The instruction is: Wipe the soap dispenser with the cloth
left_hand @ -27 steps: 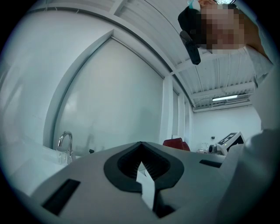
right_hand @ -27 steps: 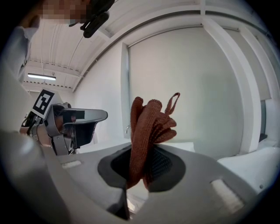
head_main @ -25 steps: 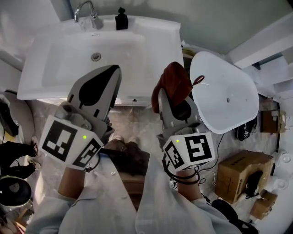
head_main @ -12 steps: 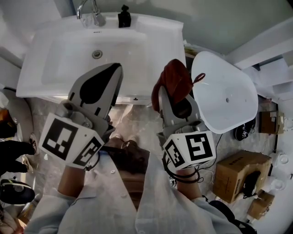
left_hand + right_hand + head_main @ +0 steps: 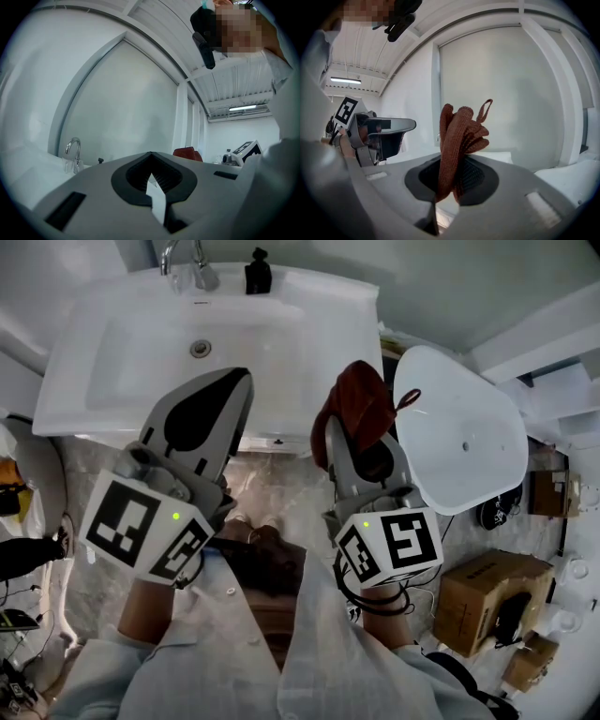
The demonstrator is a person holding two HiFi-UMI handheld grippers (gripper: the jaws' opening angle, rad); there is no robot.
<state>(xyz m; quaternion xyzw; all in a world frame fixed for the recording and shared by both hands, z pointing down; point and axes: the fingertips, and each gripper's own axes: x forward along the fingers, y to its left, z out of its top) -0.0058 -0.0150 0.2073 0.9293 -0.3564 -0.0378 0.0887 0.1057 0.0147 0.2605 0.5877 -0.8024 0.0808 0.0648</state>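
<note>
Red cloth (image 5: 458,133) is pinched between the shut jaws of the right gripper (image 5: 450,185). It stands straight up out of them in a bunch, long way up, with a small loop on top. The left gripper (image 5: 152,180) is closed tight on nothing. Far back on the sink (image 5: 94,381) rim stands the black soap dispenser (image 5: 258,274), upright and well apart from the cloth. It is too small to make out well. The tap (image 5: 183,261) is cut off at the top.
</note>
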